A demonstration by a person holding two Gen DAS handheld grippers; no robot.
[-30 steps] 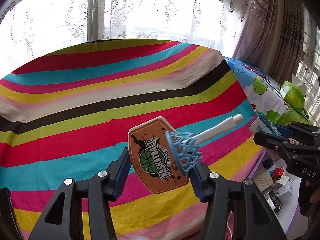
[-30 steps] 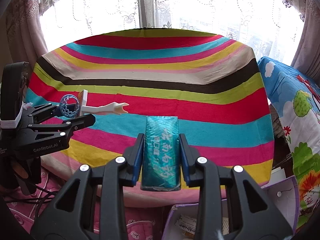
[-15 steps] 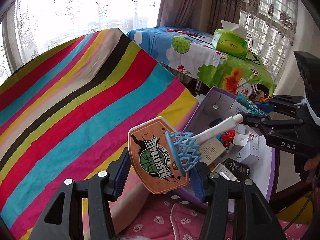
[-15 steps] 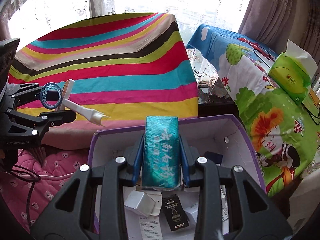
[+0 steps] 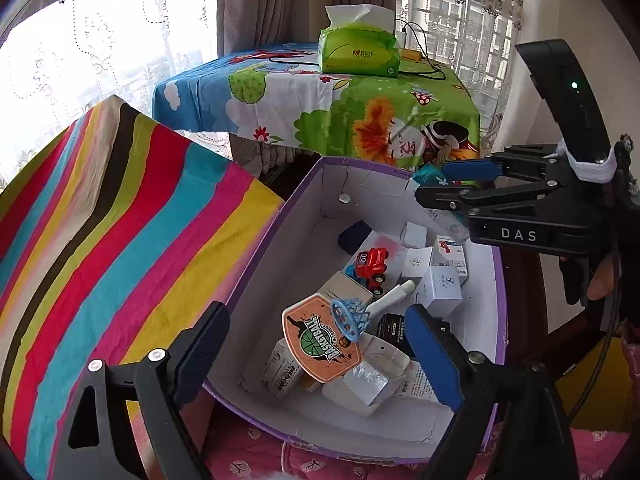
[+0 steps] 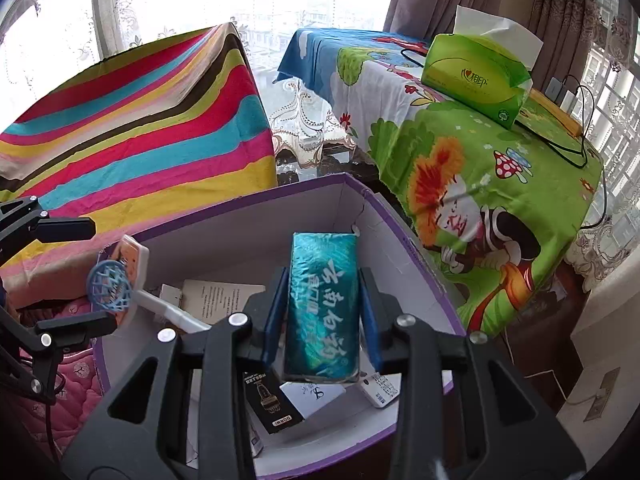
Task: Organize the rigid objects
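A toy basketball hoop [image 5: 322, 338], with an orange backboard, blue net and white handle, is inside the purple-rimmed white box [image 5: 280, 232], between but apart from my open left fingers. My left gripper [image 5: 316, 344] hangs over the box's near side. In the right wrist view the hoop [image 6: 120, 276] is at the box's left wall [image 6: 224, 220], between the left gripper's jaws. My right gripper [image 6: 322, 312] is shut on a teal foil-wrapped pack [image 6: 322, 304] and holds it above the box. It also shows in the left wrist view [image 5: 440, 184].
The box holds a red toy car [image 5: 370, 264], several small white cartons [image 5: 440, 284] and a black carton [image 6: 270, 400]. A striped cloth table [image 5: 100, 240] lies left. A cartoon cloth table [image 6: 480, 160] with a green tissue pack [image 6: 476, 76] stands behind.
Both grippers swung right from the striped table to over the box. My left gripper opened and the basketball hoop left its fingers. The right gripper kept hold of the teal pack.
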